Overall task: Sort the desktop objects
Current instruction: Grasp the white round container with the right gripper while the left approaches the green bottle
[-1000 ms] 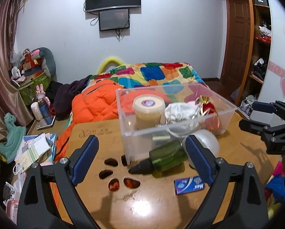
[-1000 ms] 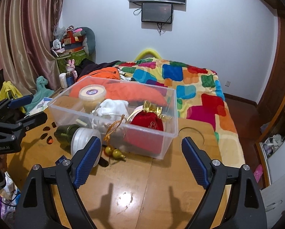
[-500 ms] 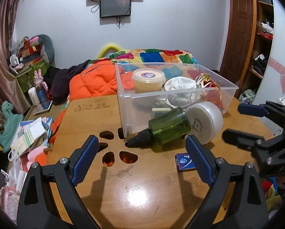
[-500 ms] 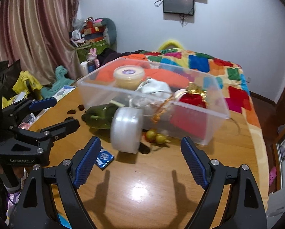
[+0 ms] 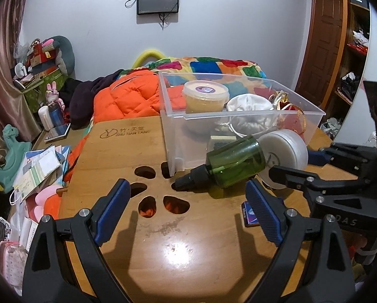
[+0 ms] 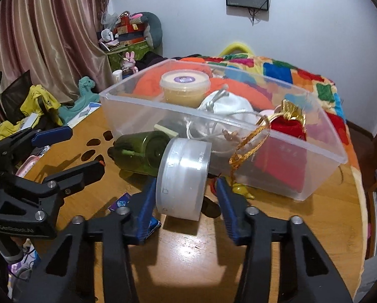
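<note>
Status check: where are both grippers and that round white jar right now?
Right gripper: fingers just closed onto the round white jar, on edge beside the clear bin. Left gripper open, empty, nearing the green bottle. Bottle lies against the jar.

Your wooden table (image 5: 143, 240) carries a clear bin (image 5: 180, 136), a green bottle (image 5: 235, 168) on its side, a round white container (image 6: 182, 179) on edge, a blue packet (image 5: 249, 216) and yellow gourds (image 6: 241, 190).
</note>
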A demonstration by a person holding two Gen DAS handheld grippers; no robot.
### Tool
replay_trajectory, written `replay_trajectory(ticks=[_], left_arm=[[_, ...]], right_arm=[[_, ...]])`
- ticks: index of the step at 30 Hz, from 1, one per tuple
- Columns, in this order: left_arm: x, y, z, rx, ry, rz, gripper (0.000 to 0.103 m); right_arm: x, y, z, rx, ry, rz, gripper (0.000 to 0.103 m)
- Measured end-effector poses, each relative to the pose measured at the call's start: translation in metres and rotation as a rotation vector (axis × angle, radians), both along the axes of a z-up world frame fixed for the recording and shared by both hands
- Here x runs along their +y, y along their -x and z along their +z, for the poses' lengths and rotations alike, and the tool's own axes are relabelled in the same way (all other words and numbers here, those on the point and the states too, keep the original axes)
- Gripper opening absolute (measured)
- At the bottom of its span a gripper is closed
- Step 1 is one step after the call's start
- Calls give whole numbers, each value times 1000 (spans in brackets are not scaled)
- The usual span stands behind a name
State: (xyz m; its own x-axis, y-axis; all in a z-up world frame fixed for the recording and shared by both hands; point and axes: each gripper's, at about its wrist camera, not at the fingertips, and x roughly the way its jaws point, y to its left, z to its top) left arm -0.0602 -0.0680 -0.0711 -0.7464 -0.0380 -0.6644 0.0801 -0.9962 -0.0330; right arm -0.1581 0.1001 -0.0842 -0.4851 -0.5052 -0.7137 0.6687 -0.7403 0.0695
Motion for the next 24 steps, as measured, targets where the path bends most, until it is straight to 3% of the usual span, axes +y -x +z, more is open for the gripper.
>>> replay_trajectory(ticks=[2,15,24], left_arm=[[3,4,0,-2,3,-7,93],[33,39,-3,-56,26,-54,93],[30,60,-13,-144,-54,2,93]], right_arm=[[3,1,-1,-9,10,2,27],[33,-7,14,7,77,18,27],[46,-7,12,15,89,25,27]])
